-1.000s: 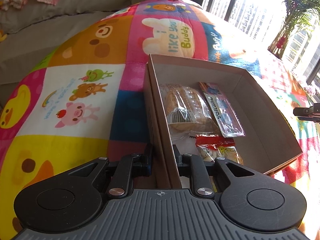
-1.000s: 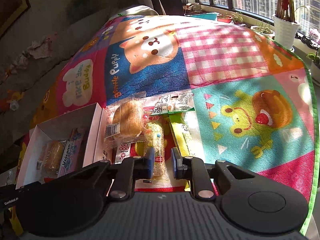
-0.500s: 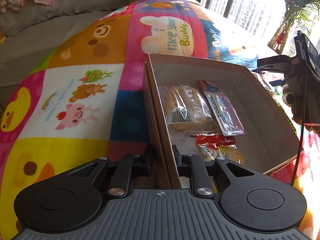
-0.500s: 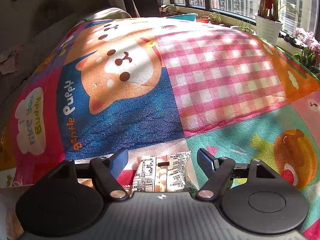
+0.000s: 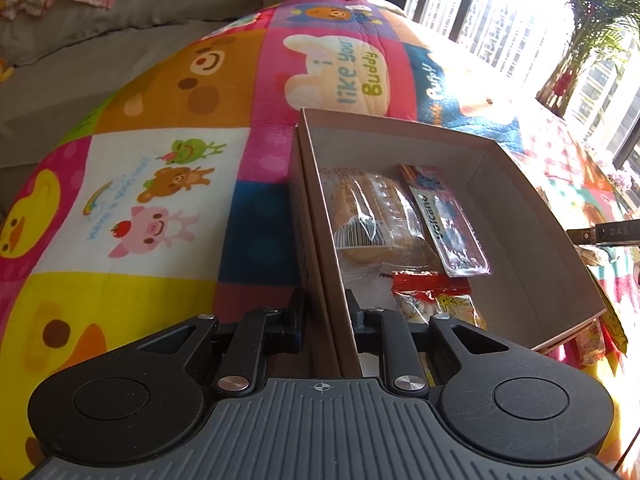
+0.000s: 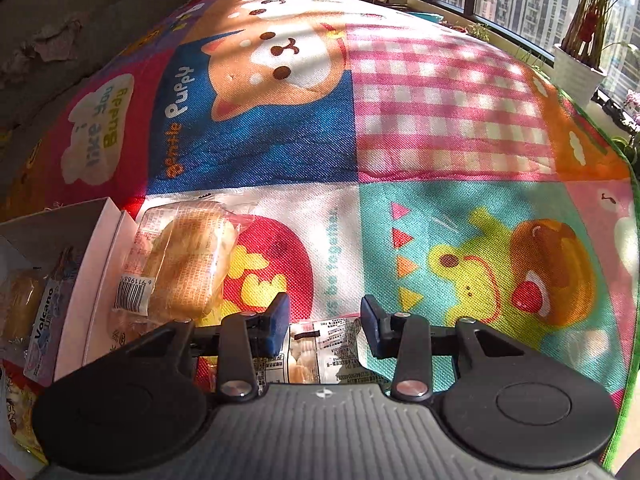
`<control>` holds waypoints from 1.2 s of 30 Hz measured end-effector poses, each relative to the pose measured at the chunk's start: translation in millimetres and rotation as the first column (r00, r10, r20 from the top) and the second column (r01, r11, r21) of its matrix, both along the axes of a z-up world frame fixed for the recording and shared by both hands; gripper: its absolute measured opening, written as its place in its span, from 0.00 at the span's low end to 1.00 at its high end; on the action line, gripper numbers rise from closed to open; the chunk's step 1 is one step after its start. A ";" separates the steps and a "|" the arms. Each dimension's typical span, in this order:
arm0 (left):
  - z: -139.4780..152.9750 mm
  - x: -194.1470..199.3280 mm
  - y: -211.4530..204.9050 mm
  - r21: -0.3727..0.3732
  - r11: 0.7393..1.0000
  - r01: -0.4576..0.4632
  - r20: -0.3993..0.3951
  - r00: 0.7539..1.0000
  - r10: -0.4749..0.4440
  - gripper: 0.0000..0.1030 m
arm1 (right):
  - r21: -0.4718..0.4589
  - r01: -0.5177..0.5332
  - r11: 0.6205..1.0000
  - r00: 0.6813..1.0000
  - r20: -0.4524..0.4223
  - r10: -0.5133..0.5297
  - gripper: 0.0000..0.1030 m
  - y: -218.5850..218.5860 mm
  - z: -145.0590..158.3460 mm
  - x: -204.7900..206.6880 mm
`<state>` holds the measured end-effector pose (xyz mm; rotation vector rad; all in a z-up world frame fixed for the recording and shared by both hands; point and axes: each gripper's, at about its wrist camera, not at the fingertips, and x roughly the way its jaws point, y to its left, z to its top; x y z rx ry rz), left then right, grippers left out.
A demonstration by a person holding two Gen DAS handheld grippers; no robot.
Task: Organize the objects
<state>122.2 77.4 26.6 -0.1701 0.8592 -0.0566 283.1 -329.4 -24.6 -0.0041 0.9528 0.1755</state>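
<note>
My left gripper (image 5: 324, 312) is shut on the near left wall of a brown cardboard box (image 5: 520, 216). In the box lie a wrapped bread (image 5: 372, 220), a Volcano packet (image 5: 444, 224) and a red-yellow snack bag (image 5: 432, 300). My right gripper (image 6: 324, 324) is open, its jaws on either side of a clear snack packet (image 6: 320, 352) lying on the mat. A second wrapped bread (image 6: 188, 264) lies on the mat left of it, beside the box (image 6: 92, 260).
A colourful cartoon play mat (image 6: 440, 120) covers the floor. A grey sofa (image 5: 120, 20) stands at the back left. A potted plant (image 6: 580, 68) and windows line the far right edge. Part of the right gripper (image 5: 608, 236) shows past the box.
My right gripper opened from nearly shut, then swung forward, back and lower over the clear snack packet. The left gripper has kept its hold on the box wall.
</note>
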 end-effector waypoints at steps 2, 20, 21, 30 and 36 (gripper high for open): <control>-0.2 0.1 0.4 -0.001 1.000 0.001 0.000 1.000 -0.001 0.20 | -0.009 -0.003 1.000 1.000 0.008 0.003 0.36 -3.9 3.9 -19.0; -1.0 -0.7 -1.7 0.010 1.000 0.003 -0.005 1.000 -0.003 0.20 | 0.418 0.172 0.892 0.985 -0.069 -0.158 0.68 -1.5 24.9 11.9; -0.4 -0.7 -2.4 0.010 1.000 0.002 -0.005 1.000 -0.002 0.20 | 0.425 0.189 0.885 0.982 -0.084 -0.169 0.69 3.0 19.9 19.7; -0.4 -1.5 -0.9 0.002 1.000 0.004 0.004 1.000 -0.004 0.20 | 0.332 0.162 0.930 0.987 -0.053 -0.153 0.48 20.3 17.4 19.9; -0.2 -1.8 -1.1 0.005 1.000 0.012 0.009 1.000 -0.012 0.20 | 0.305 0.096 0.947 0.994 0.025 -0.109 0.46 1.2 58.0 -48.2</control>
